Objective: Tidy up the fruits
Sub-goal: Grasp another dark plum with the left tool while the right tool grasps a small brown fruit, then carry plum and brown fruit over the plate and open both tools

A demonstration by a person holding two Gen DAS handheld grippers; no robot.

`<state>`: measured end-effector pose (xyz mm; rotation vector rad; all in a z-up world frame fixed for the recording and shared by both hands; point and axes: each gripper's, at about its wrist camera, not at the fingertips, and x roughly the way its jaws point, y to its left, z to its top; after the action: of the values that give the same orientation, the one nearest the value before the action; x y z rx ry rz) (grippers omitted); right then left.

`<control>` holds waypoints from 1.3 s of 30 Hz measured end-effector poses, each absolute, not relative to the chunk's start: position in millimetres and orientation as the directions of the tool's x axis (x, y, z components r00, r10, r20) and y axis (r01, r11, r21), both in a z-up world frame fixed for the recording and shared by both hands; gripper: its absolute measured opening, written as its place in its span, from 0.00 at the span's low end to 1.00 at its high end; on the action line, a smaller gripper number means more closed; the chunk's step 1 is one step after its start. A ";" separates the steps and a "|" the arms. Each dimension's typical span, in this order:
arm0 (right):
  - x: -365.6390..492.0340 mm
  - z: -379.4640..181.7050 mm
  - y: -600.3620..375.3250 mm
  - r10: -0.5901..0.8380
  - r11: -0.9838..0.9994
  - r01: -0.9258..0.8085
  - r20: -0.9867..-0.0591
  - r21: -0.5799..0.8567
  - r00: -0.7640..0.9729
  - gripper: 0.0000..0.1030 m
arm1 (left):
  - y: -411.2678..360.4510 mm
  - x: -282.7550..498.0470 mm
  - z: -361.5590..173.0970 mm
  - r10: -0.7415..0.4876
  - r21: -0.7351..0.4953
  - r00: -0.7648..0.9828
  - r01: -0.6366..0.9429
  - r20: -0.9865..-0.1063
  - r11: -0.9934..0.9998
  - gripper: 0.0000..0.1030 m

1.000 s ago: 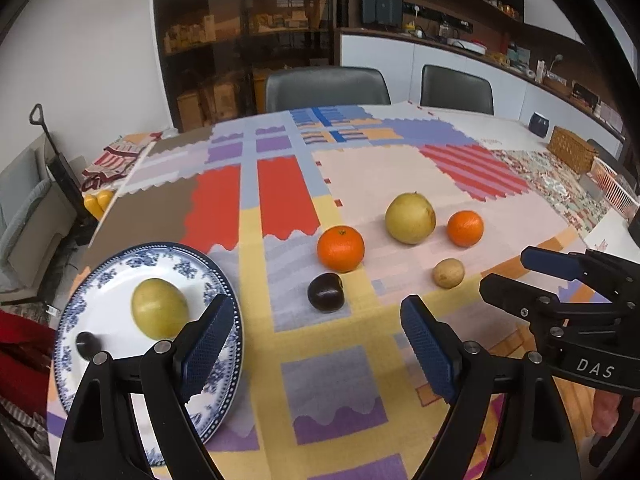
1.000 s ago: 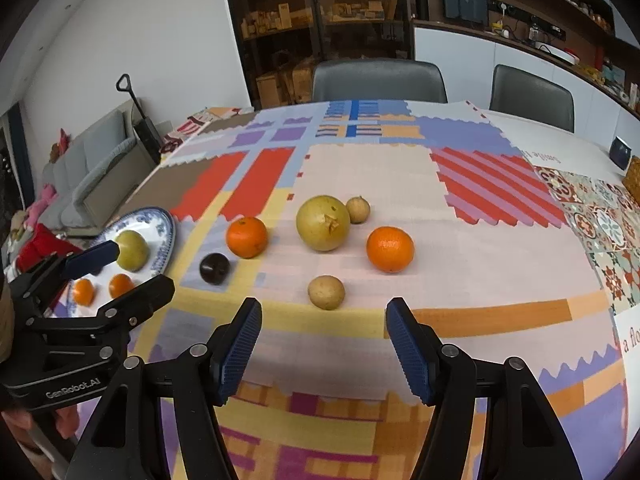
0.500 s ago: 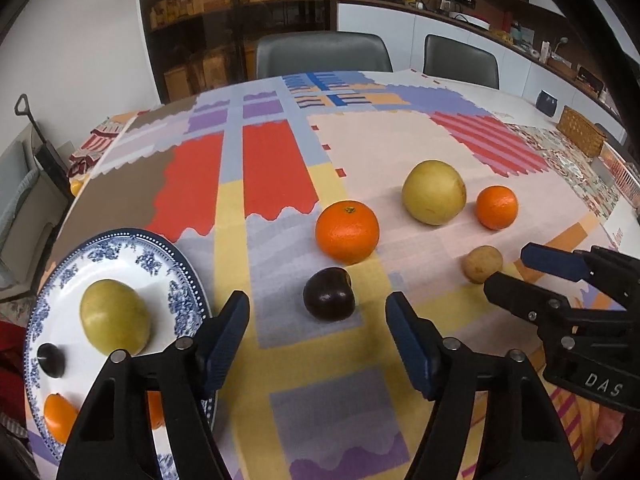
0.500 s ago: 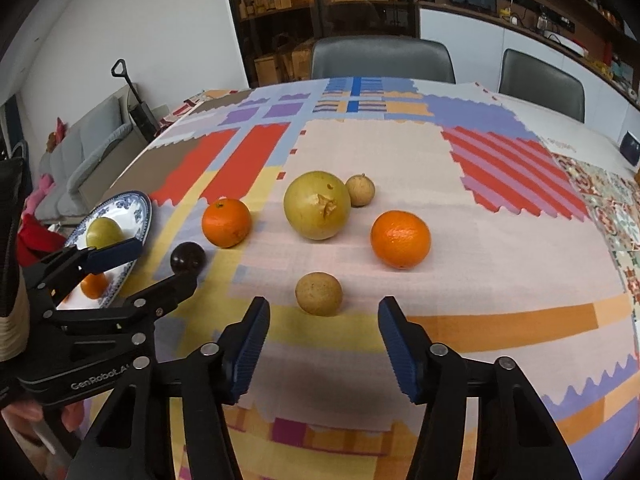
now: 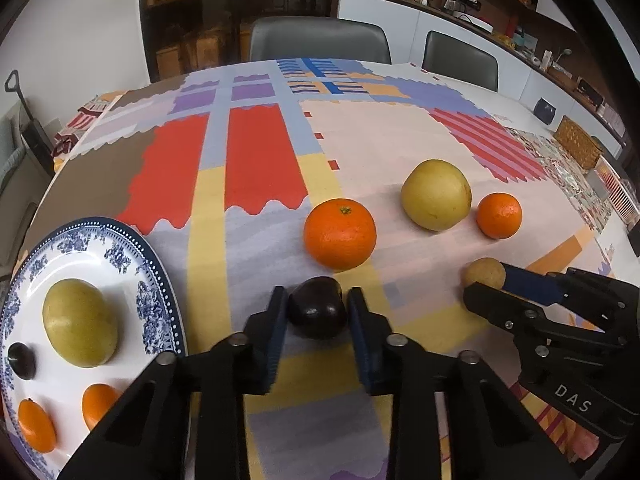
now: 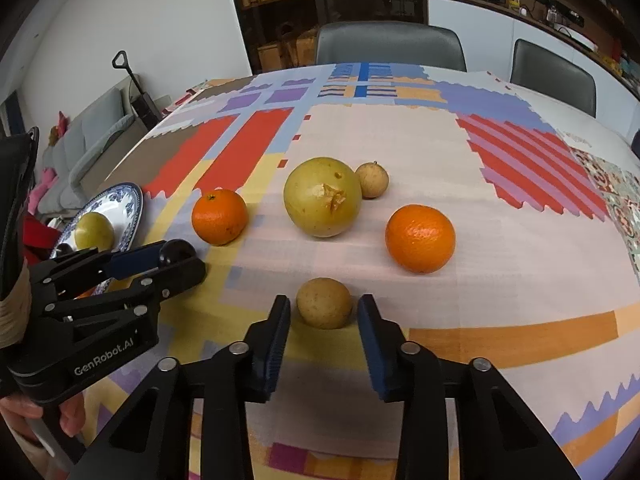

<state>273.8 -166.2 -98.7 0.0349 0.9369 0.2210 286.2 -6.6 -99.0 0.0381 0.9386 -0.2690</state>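
Note:
My left gripper (image 5: pixel 318 316) has its pads on both sides of a dark plum (image 5: pixel 318 312) that lies on the cloth; they look closed on it. A blue-and-white plate (image 5: pixel 120 248) at the left holds a green pear (image 5: pixel 80 322), a dark plum and two small oranges. An orange (image 5: pixel 340 234), a large yellow pear (image 5: pixel 436 196), a second orange (image 5: pixel 499 215) and a small brown fruit (image 5: pixel 483 274) lie on the table. My right gripper (image 6: pixel 324 320) is open around that brown fruit (image 6: pixel 324 308), with small gaps on both sides.
A second small brown fruit (image 6: pixel 372 180) lies behind the large pear (image 6: pixel 322 196). Two grey chairs (image 6: pixel 390 46) stand at the table's far side. A wicker basket (image 5: pixel 578 146) sits at the far right. The plate hangs near the table's left edge.
Both grippers moved forward and down. The left jaws narrowed from wide open around the dark plum. The right jaws narrowed around the brown fruit.

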 end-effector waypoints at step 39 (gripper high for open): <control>217.4 -19.9 -136.8 0.339 0.935 -0.312 -0.669 0.166 0.661 0.29 | 23.7 202.2 -12.9 -0.200 -0.077 0.714 0.200 -0.671 0.977 0.26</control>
<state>217.4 -136.8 -19.9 0.0379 0.7640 0.3685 202.2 23.7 -12.9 0.0012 0.7428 -0.2216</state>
